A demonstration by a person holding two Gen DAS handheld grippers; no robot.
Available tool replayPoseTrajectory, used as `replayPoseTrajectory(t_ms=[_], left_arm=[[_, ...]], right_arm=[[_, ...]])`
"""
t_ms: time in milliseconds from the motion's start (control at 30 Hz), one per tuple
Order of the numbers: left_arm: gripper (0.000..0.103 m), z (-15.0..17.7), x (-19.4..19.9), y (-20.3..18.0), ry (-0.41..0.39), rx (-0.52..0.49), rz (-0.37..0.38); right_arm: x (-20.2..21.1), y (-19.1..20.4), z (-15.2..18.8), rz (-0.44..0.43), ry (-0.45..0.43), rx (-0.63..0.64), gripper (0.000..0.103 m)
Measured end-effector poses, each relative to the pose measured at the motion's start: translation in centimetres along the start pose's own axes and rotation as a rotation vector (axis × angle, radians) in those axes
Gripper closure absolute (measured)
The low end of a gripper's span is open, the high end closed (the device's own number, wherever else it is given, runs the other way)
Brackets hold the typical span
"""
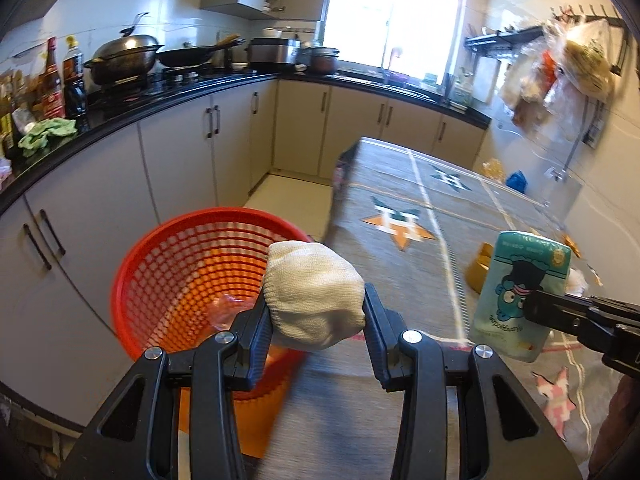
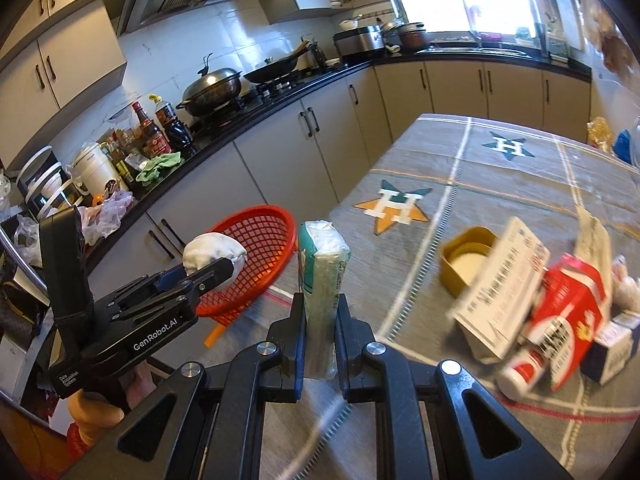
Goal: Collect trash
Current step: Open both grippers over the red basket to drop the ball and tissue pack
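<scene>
Above the red basket [image 1: 192, 276], beside the surface [image 1: 400, 280]: balled white glove [image 1: 314, 300] clamped in left claw [image 1: 316, 320]. Just right, over the cloth: teal tissue pack [image 2: 322, 296] pinched upright in right claw [image 2: 320, 336].

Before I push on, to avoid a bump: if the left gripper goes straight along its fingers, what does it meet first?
Probably the red basket: the left gripper, shut on the white cloth bundle, points down over its far rim. Depth is unclear.
</scene>
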State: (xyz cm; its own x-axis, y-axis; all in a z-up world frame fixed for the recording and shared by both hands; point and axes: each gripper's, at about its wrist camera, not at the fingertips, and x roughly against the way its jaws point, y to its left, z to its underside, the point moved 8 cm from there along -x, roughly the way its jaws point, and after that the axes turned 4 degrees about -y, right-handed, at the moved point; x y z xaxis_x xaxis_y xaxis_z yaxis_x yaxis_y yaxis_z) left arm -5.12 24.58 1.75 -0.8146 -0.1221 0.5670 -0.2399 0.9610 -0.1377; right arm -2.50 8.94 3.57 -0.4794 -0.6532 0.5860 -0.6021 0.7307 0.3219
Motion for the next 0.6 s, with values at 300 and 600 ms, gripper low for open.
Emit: replayPoseTrajectory(t_ms=[300,600], left_arm=[[0.063,-0.5,-1.8,5.7,0.019,0.053,-0.093],[0.063,0.4,-3.6,8.7,0.054,0.092,-0.132]], right_arm=[[-4.1,4.0,-2.7,-0.054,0.025,0.046,0.089],[-9.6,6.5,-3.3,-0.099,0.094,0.034,0.089]])
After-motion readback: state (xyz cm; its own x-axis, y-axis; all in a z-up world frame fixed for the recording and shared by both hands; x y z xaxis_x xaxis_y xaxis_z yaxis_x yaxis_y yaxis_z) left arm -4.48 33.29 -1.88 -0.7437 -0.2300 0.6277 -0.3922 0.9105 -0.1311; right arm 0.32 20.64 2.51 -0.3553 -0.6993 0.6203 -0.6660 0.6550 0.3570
